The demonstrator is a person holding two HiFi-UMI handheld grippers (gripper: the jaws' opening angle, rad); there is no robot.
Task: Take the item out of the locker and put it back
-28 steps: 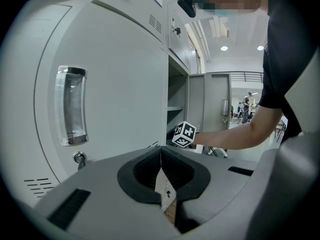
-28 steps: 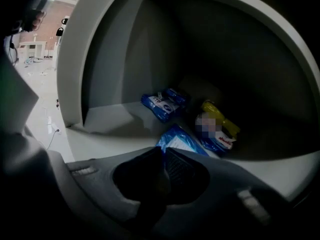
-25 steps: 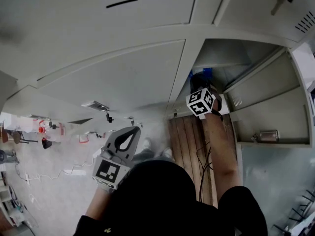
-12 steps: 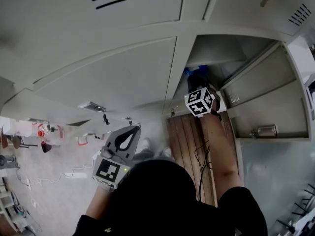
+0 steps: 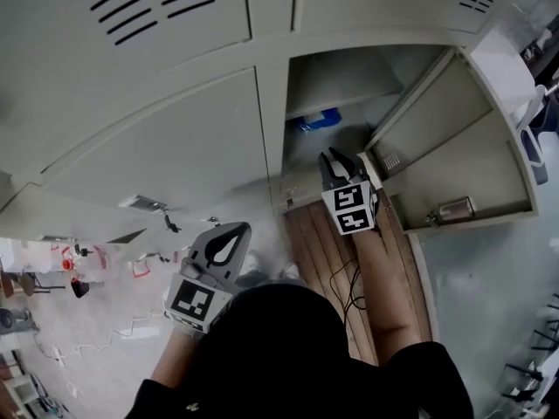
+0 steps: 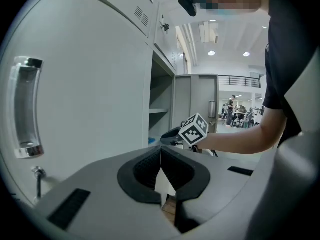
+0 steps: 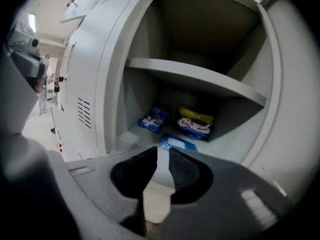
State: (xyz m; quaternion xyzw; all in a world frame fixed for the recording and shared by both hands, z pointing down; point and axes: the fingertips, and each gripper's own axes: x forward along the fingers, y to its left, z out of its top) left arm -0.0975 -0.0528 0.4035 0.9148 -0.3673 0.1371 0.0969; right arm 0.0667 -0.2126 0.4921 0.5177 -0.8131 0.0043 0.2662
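The left gripper hangs beside a closed door, jaws pressed together on nothing, seemingly parked out of the way. Ahead, the right gripper points into the open locker; its jaws have just been opening and stand slightly apart with nothing between them. Under the shelf lie a blue packet at the front, a second blue packet and a yellow-and-red packet behind. The front one is probably the task's item, though the dim view doesn't settle it.
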